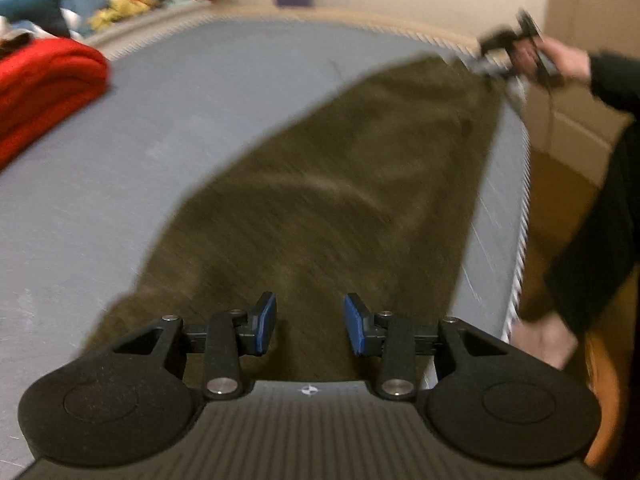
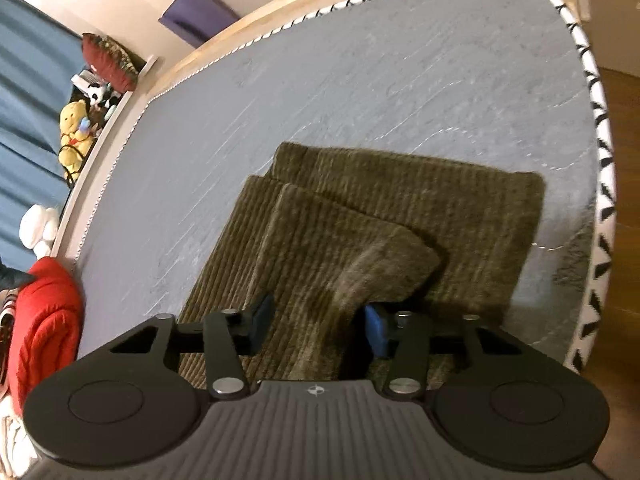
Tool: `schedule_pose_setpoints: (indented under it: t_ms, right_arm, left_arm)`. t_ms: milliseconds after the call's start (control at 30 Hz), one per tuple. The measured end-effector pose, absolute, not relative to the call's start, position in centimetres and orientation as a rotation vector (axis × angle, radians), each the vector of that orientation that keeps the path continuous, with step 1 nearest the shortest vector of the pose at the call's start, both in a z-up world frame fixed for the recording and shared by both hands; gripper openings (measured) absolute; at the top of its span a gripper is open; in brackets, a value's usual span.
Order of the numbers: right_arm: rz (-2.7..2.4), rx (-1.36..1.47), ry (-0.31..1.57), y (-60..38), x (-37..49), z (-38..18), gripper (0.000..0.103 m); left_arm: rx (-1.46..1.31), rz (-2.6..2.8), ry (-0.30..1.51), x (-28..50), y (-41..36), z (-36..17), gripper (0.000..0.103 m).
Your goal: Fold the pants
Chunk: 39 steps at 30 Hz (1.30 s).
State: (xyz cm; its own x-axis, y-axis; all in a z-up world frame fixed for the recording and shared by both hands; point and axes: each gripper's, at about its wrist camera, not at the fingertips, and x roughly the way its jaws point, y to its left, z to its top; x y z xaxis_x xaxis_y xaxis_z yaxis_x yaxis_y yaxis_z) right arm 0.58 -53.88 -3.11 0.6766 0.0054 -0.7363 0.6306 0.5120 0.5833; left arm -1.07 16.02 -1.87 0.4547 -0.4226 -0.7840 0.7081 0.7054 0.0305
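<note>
Beside the pants (image 2: 360, 216), a red blanket (image 2: 44, 312)

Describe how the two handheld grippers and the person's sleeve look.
Both grippers are matte black, with two round discs flanking a ribbed grey base that carries a small white cross mark. The left gripper and right gripper each have silver screws at the pivots of the black linkage bars, and flat blue pads on the fingers. The person's sleeve is dark. No cables are clearly visible.

Your grippers are matte black with blue fingertip pads (image 1: 267, 322), silver screws, ribbed grey bodies; your sleeve (image 1: 614, 76) is black.
</note>
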Motion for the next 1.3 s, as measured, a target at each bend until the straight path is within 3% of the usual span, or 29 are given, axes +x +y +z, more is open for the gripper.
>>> schedule_pose_setpoints:
  t_ms: [67, 167, 267, 333, 433, 600, 667, 767, 867, 1100, 1200, 1300]
  right_arm:
    - [-0.421, 0.943, 0.755, -53.9, 0.0, -2.7, 0.032]
    - [-0.429, 0.928, 0.773, -54.5, 0.0, -3.6, 0.018]
    - [-0.434, 0.942, 0.781, -55.2, 0.3, -3.9, 0.009]
    - [-0.425, 0.939, 0.757, -55.4, -0.1, -3.1, 0.007]
    - [-0.39, 0.866, 0.651, -54.7, -0.2, -0.1, 0.007]
    - [-0.416, 0.731, 0.436, -52.6, -2.3, 6.2, 0.006]
    - [-0.509, 0.716, 0.47, -53.0, -2.6, 6.0, 0.006]
    - [-0.644, 0.771, 0.697, -54.1, -2.3, 1.6, 0.006]
    - [-0.72, 0.85, 0.889, -54.9, -2.4, -3.2, 0.007]
    - [-0.72, 0.825, 0.805, -54.6, -2.6, -0.8, 0.013]
    - [-0.727, 0.759, 0.777, -54.0, -2.5, 0.2, 0.016]
    - [-0.76, 0.689, 0.747, -53.5, -2.2, 1.3, 0.022]
  left_arm:
    - [0.398, -0.751, 0.906, -1.1, 16.1, -2.9, 0.042]
    - [0.444, -0.781, 0.938, -1.9, 16.0, -3.9, 0.062]
    - [0.536, -0.745, 0.915, -2.5, 15.7, -4.9, 0.063]
    - [0.564, -0.7, 0.904, -2.3, 15.7, -5.3, 0.03]
    - [0.515, -0.674, 0.839, -1.8, 16.4, -3.9, 0.017]
    - [0.364, -0.75, 0.797, -2.7, 18.8, -0.7, 0.015]
    - [0.411, -0.814, 0.841, -3.9, 18.5, -1.5, 0.015]
    - [0.484, -0.835, 0.931, -4.6, 18.0, -3.3, 0.015]
    - [0.484, -0.835, 0.98, -4.5, 18.2, -4.1, 0.019]
    - [0.268, -0.81, 0.817, -4.4, 21.6, 0.3, 0.042]
    - [0.159, -0.709, 0.776, -3.6, 24.4, 1.4, 0.042]
    - [0.232, -0.616, 0.897, -3.0, 25.1, -0.7, 0.037]
